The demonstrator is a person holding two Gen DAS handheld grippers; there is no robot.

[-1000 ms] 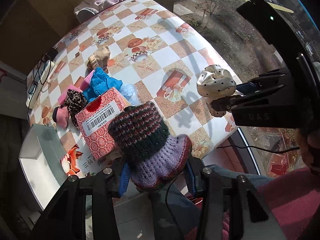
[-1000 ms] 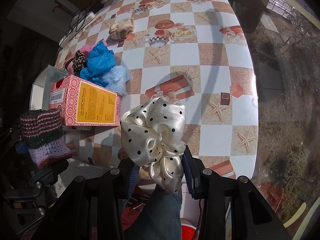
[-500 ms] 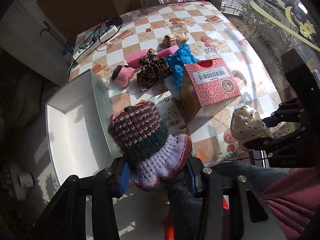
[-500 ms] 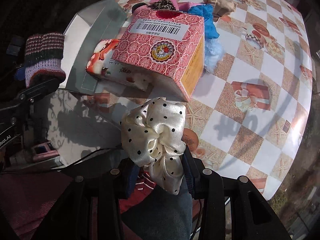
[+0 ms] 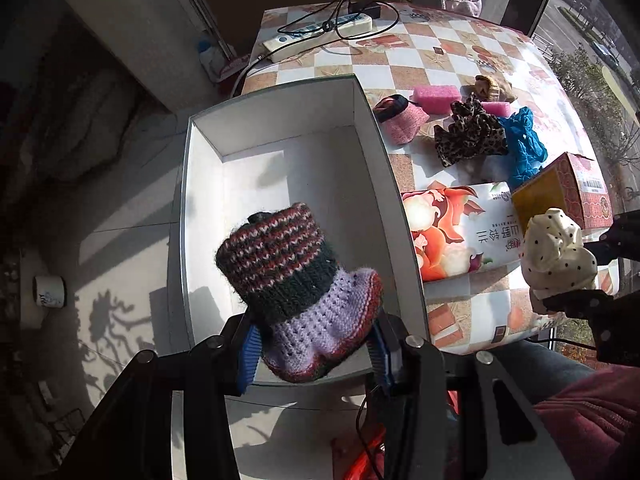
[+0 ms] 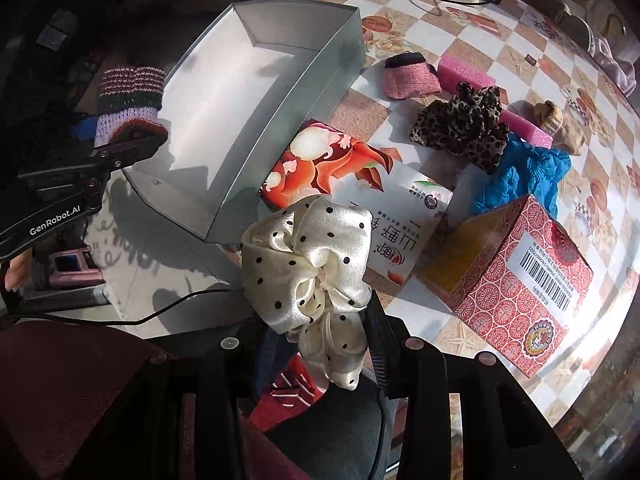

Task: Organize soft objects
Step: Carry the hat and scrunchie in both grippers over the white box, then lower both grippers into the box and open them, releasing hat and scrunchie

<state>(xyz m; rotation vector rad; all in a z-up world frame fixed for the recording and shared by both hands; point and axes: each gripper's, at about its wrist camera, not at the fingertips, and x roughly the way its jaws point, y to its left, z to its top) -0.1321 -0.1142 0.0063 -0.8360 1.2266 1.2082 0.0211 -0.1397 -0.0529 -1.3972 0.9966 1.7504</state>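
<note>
Both grippers are swinging from table toward box (image 5: 372, 128): left gripper (image 5: 316, 354) is clenching hat (image 5: 292, 280) above it, right gripper (image 6: 320, 354) is grasping scrunchie (image 6: 308, 264) beside it. Releasing early is risking a floor drop.

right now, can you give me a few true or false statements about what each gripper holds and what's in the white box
1. The left gripper holds a knitted hat. True.
2. The right gripper is empty. False: it is shut on a cream polka-dot scrunchie.
3. The white box already holds the leopard scrunchie. False: that scrunchie lies on the table, and no item shows in the box.
4. A blue cloth lies beside the red patterned box. True.
</note>
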